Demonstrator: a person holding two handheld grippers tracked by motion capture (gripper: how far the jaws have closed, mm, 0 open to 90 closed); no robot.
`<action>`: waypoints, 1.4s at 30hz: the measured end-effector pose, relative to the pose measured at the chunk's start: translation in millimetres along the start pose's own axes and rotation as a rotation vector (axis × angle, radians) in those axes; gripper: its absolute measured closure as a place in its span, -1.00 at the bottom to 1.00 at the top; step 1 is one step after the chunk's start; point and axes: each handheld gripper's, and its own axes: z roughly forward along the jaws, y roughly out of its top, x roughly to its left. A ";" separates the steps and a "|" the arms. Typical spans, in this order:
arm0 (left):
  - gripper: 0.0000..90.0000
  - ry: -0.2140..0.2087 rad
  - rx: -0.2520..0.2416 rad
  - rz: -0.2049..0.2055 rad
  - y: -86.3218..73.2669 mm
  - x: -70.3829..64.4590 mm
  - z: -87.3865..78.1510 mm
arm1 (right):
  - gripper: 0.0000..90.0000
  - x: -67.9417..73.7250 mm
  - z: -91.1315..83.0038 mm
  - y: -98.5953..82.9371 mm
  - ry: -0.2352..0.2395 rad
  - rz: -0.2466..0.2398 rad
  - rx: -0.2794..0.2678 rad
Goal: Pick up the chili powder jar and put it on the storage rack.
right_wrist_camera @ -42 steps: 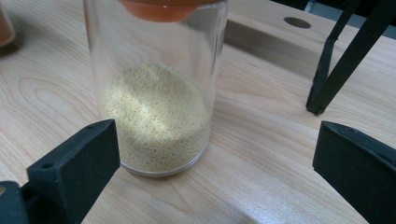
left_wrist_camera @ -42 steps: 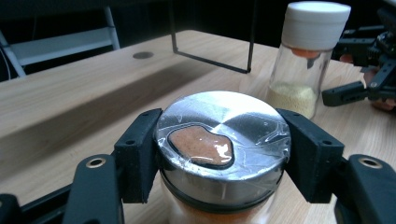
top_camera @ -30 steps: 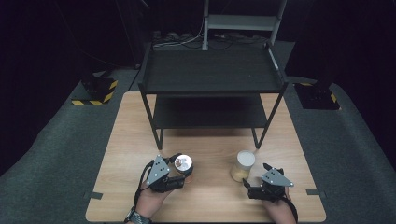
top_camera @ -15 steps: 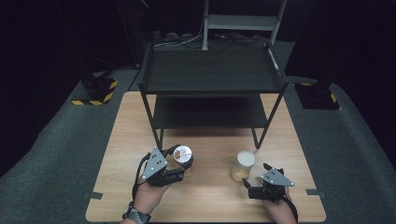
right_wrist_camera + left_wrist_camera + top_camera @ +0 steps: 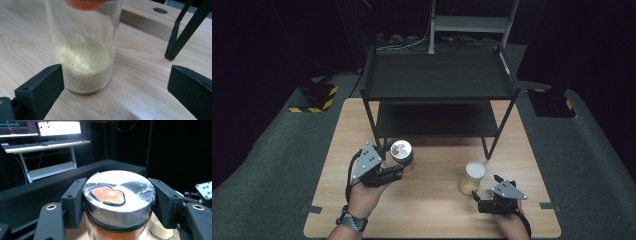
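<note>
Two jars sit in play on the wooden table [image 5: 432, 200]. At about 9 o'clock from the table's middle, the left gripper [image 5: 398, 169] has its jaws clamped on the silver lid of the jar of orange powder [image 5: 402, 156], just in front of the black shelf [image 5: 437, 80]. At about 4 o'clock, the right gripper [image 5: 484, 200] has its jaws spread wide and empty, just short of the jar of yellow grains [image 5: 472, 177], which stands upright on the wood.
</note>
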 end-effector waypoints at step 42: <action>-0.23 0.037 -0.140 0.046 91.4 24.7 12.3 | -1.00 -1.8 -0.3 -0.6 0.005 0.011 -0.003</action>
